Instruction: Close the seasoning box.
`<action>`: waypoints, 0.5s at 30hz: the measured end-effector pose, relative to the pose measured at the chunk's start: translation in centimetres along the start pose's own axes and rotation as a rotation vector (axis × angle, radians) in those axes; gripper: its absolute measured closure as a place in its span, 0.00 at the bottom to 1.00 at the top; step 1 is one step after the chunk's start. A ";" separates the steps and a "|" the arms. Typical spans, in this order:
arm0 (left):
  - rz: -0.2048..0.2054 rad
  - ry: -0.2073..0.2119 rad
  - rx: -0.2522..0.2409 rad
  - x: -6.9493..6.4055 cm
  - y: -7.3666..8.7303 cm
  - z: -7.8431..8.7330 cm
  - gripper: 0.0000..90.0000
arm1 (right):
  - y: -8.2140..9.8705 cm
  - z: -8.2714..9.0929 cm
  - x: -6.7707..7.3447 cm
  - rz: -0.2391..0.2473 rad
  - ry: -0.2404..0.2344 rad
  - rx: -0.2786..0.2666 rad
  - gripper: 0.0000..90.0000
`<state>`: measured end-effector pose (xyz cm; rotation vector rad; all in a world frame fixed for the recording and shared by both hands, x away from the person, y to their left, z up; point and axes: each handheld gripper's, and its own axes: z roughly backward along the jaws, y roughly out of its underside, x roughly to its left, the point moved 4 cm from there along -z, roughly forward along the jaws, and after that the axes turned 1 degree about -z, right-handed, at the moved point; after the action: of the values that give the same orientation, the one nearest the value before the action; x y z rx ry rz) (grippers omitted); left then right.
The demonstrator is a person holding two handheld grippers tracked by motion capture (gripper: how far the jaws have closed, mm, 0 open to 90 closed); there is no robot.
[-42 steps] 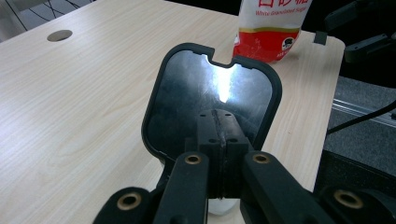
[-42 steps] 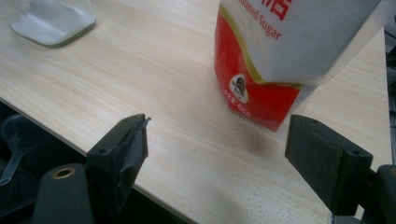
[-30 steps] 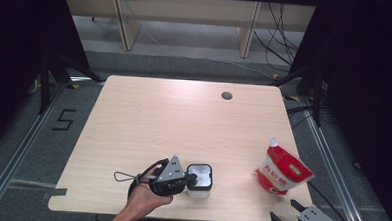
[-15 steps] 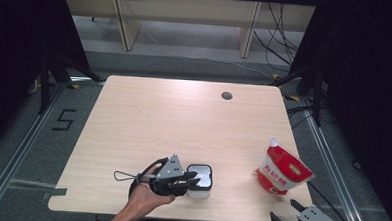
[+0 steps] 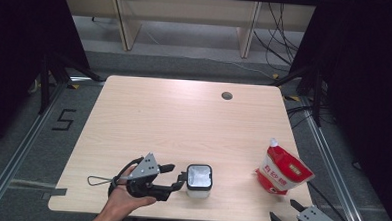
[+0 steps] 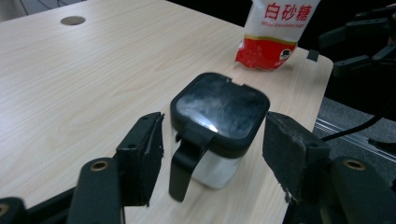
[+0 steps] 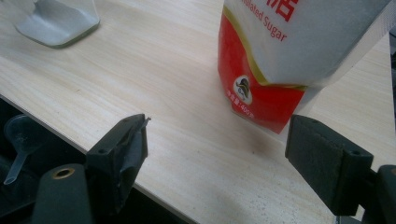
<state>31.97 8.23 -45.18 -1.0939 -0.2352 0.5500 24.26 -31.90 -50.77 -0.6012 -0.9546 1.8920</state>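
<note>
A small clear container [image 5: 199, 179] with a black square lid [image 6: 219, 109] stands near the table's front edge. A black tab hangs down the lid's near side. My left gripper [image 5: 177, 175] lies level just left of it. Its jaws have just been opening and now flank the container [image 6: 208, 168] with a gap on each side. A red and white sugar bag [image 5: 281, 172] stands at the front right. My right gripper [image 5: 283, 210] hovers open over the table's front right corner, pointing at the bag [image 7: 289, 56] without touching it.
A round cable hole [image 5: 227, 96] sits at the table's far side. The table's front edge [image 7: 84, 135] runs right under the right gripper's jaws, and a small clear scoop [image 7: 18, 140] shows below it. Shelf legs and cables stand on the floor beyond the table.
The left gripper's jaws have spread apart and let go of the container, and the hand has drawn back a little to the left. The right gripper and the sugar bag have stayed put.
</note>
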 end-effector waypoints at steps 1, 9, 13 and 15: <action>0.016 -0.010 0.005 0.2 0.3 0.2 0.40 | 0.0 0.0 0.0 -0.003 0.000 0.001 0.24; 0.068 -0.055 0.042 1.3 3.3 1.5 0.36 | -0.1 0.0 0.2 0.015 -0.003 -0.005 0.24; 0.093 -0.086 0.071 1.6 4.8 2.0 0.35 | -0.1 0.1 0.2 0.002 -0.019 0.004 0.24; 0.077 -0.091 0.068 1.8 5.4 2.1 0.33 | -0.1 0.0 0.1 0.014 -0.005 -0.005 0.24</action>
<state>30.91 12.65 -49.14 -1.0161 -0.2525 0.6724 24.23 -31.76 -50.66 -0.6077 -0.9609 1.9044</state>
